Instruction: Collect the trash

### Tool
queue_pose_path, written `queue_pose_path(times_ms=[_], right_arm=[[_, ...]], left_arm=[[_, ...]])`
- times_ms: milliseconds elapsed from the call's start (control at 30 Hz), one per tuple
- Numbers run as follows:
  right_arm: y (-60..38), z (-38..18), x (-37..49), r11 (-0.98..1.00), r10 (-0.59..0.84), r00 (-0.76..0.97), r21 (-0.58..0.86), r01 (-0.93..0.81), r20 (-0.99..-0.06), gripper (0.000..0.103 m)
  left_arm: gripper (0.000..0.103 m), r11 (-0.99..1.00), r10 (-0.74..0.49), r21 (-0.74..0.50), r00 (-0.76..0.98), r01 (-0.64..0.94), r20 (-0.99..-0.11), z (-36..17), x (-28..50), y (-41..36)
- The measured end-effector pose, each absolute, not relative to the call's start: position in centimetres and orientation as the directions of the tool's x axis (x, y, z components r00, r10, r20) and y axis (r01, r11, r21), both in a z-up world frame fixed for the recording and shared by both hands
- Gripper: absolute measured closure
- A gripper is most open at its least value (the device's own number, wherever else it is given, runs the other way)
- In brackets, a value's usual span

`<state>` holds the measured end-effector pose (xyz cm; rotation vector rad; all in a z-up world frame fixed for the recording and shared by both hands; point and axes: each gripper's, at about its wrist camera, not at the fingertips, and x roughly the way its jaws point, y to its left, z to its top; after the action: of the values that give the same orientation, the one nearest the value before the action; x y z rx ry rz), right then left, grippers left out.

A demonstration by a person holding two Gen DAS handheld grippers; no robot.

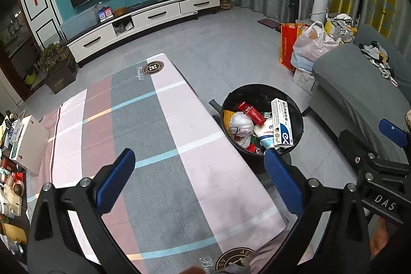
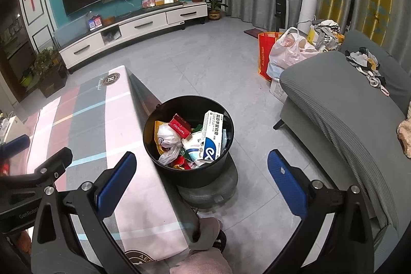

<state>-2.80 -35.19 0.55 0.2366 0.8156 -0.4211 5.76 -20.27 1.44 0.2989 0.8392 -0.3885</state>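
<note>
Hovering over the checked surface (image 1: 164,135), the left hand-held gripper (image 1: 200,166) is spread wide and empty; the black trash bin (image 1: 295,145) stands beside the surface. From the right wrist, the right hand-held gripper (image 2: 203,171) gapes, empty, above that bin (image 2: 205,176), which holds a red carton (image 2: 180,126) and a white medicine box (image 2: 213,135).

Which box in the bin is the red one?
The small Chunghwa pack, lying near the bin's middle beside the knotted white bag; the other box is long, white and blue.
</note>
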Motion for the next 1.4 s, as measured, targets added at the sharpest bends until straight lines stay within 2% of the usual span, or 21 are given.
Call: queue_pose_path(times_ms=[1400], right_arm=[[-35.48,0.41,-3.05,0.882,-0.292,0.601,0.033,0.47,-0.744,0.003]], left_arm=[[0.003,0.893,-0.204,0.109,0.608,0.438,-0.767,1.38,6.53,-20.18]])
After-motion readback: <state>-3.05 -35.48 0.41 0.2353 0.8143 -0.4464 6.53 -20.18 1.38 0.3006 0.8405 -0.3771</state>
